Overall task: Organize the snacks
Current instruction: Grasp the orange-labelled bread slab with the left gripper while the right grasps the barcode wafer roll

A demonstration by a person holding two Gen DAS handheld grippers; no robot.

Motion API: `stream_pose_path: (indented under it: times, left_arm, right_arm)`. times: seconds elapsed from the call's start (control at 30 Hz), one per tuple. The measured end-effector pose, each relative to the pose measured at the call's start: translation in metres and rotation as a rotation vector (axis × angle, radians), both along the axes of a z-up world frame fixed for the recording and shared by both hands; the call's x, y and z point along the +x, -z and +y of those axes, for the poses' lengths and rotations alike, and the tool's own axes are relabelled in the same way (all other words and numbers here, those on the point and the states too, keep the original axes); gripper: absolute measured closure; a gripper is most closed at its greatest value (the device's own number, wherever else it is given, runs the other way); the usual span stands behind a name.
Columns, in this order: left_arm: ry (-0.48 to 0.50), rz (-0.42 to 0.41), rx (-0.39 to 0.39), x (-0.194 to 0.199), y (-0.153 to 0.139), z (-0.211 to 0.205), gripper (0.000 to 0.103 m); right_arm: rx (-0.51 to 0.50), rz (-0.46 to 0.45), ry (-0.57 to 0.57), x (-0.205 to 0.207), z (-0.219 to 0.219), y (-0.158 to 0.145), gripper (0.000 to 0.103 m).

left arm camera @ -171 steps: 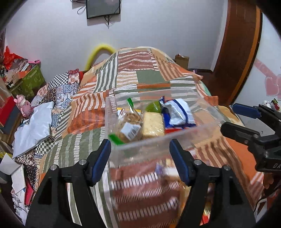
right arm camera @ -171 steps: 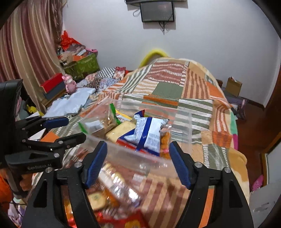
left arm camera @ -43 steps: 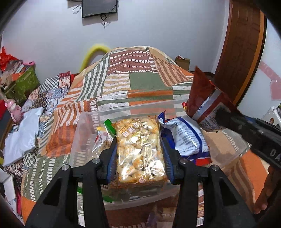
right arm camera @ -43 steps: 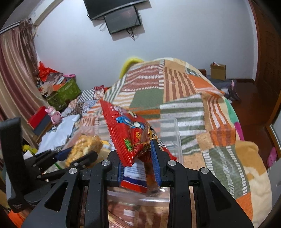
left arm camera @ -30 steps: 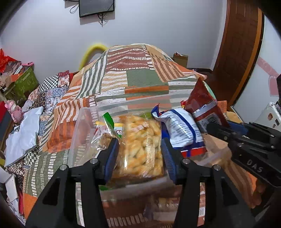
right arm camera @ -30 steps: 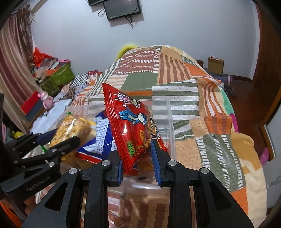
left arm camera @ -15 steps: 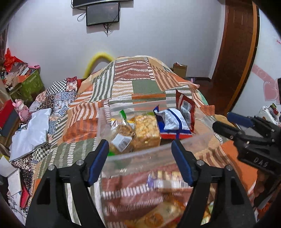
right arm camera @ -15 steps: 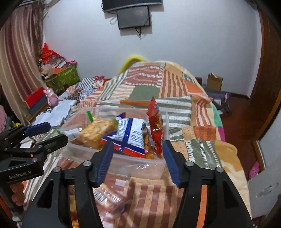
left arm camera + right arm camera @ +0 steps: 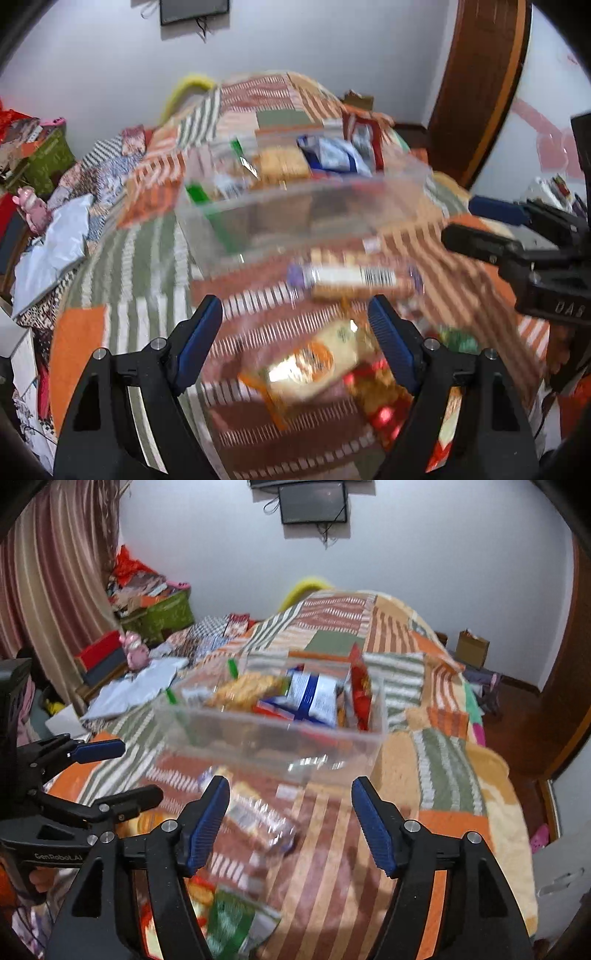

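Note:
A clear plastic bin (image 9: 295, 195) (image 9: 266, 738) stands on the patchwork bed. Inside it lie a golden snack pack (image 9: 282, 164) (image 9: 243, 688), a blue-and-white bag (image 9: 332, 155) (image 9: 314, 696) and an upright red bag (image 9: 364, 136) (image 9: 360, 694). Loose snacks lie in front of it: a barcoded pack (image 9: 354, 278), a yellow pack (image 9: 314, 362), a clear pack (image 9: 255, 812) and a green pack (image 9: 232, 919). My left gripper (image 9: 295, 314) (image 9: 122, 773) hangs over the loose snacks, jaws opening, nothing between them. My right gripper (image 9: 290, 794) (image 9: 476, 225) is beside it, jaws also opening and empty.
The quilt (image 9: 443, 760) slopes off to the right toward a wooden door (image 9: 476, 92). Boxes and a green crate (image 9: 162, 616) crowd the floor at left, with white paper (image 9: 51, 243) near the bed edge. A cardboard box (image 9: 472, 646) sits by the far wall.
Both grippers let go of their packs, the golden pack and the red bag now in the bin. Both pulled back toward the near side and their jaws spread wide.

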State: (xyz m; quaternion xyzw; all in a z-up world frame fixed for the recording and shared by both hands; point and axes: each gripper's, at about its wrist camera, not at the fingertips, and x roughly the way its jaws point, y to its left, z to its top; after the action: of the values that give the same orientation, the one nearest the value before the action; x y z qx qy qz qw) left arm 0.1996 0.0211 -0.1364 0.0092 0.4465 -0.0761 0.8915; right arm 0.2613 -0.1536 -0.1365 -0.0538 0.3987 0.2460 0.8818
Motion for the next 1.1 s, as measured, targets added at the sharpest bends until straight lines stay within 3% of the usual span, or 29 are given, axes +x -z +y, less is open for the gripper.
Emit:
stream_pose_path:
  times: [0.3,0.43,0.7,0.83,1.1]
  left_arm:
    - [0.038,0.07,0.029,-0.026,0.034,-0.003,0.022]
    - [0.012,0.078,0.053,-0.015,0.043,-0.003,0.022]
    - [0.018,0.058,0.005,0.009,0.044,-0.005,0.022]
    - [0.058,0.041,0.008,0.011,0.042,-0.011,0.033]
    - [0.071,0.01,0.045,0.004,0.043,-0.015,0.043]
  right_arm:
    - [-0.004,0.077,-0.009,-0.009,-0.008,0.025,0.038]
    - [-0.009,0.098,-0.019,-0.008,-0.007,0.03,0.038]
    - [-0.036,0.163,-0.095,0.006,0.011,0.043,0.037]
    - [-0.09,0.168,-0.128,0.018,0.025,0.051,0.037]
    - [-0.202,0.116,-0.18,0.031,0.043,0.055,0.037]
